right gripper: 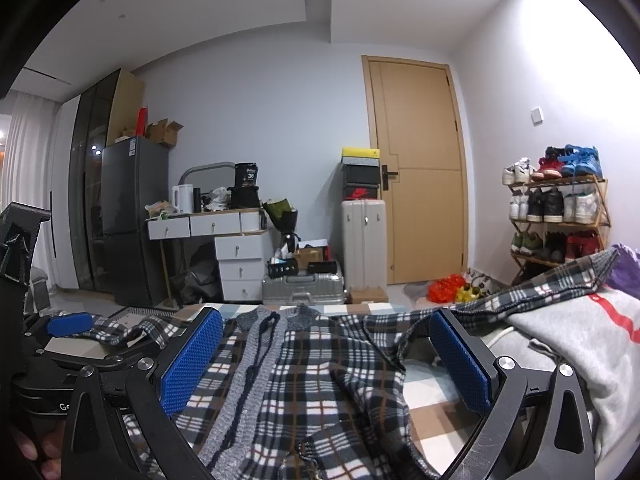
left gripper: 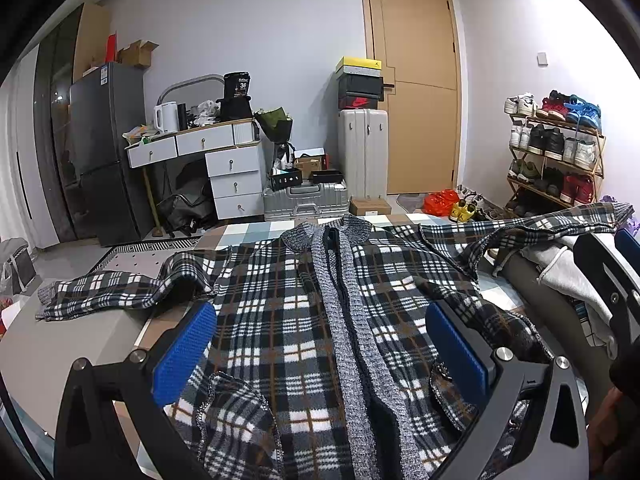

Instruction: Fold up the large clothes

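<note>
A black, white and brown plaid cardigan (left gripper: pixel 288 320) with a grey knit collar and placket lies front-up and spread flat on the bed (left gripper: pixel 248 231). One sleeve (left gripper: pixel 120 288) stretches left; the other sleeve (left gripper: pixel 540 220) runs right over a pile of clothes. My left gripper (left gripper: pixel 320 344) hovers open over the cardigan's lower middle, its blue pads wide apart with nothing between them. My right gripper (right gripper: pixel 324 356) is open too, above the cardigan (right gripper: pixel 304 364) near its right side and armpit. The left gripper shows at the left edge of the right wrist view.
A grey garment with red print (right gripper: pixel 568 332) and purple cloth (right gripper: pixel 626 268) are piled on the bed's right side. Beyond the bed stand a silver suitcase (left gripper: pixel 304 200), a white suitcase (left gripper: pixel 362 152), a drawer desk (left gripper: pixel 224 160), a fridge (left gripper: pixel 108 152) and a shoe rack (left gripper: pixel 556 152).
</note>
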Motion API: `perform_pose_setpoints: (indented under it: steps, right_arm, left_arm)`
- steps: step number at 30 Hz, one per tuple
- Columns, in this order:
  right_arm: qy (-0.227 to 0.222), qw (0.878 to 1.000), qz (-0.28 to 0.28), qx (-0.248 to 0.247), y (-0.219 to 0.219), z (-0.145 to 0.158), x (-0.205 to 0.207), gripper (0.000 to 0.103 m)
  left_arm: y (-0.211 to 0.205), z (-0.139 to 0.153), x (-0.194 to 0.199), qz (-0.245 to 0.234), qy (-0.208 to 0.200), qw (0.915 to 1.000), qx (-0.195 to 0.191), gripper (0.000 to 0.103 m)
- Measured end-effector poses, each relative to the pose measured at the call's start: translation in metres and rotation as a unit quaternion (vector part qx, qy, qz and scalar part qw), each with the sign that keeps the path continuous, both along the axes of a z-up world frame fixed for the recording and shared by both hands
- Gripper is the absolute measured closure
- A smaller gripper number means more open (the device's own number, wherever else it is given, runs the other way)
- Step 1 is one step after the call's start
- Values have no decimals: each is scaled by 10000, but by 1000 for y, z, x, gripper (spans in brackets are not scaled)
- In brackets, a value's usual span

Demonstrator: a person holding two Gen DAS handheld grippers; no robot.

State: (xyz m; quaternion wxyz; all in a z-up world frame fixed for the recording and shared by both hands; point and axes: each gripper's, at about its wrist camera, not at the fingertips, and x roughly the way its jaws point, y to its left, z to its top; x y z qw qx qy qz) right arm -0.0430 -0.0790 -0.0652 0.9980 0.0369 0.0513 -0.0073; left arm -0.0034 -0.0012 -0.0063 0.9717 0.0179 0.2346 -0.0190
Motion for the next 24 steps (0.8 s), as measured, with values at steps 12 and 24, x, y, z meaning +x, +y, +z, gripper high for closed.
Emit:
perform_pose_setpoints:
  steps: [12,24]
  right_arm:
    - [7,10000,1,-4,1,0,0,0]
    - [77,9999,63,-43,2,-2,2,0]
  left_arm:
    - [0,0,-1,9,-11,10000,16,1]
    - [1,0,-2,-6,23,10000,39,1]
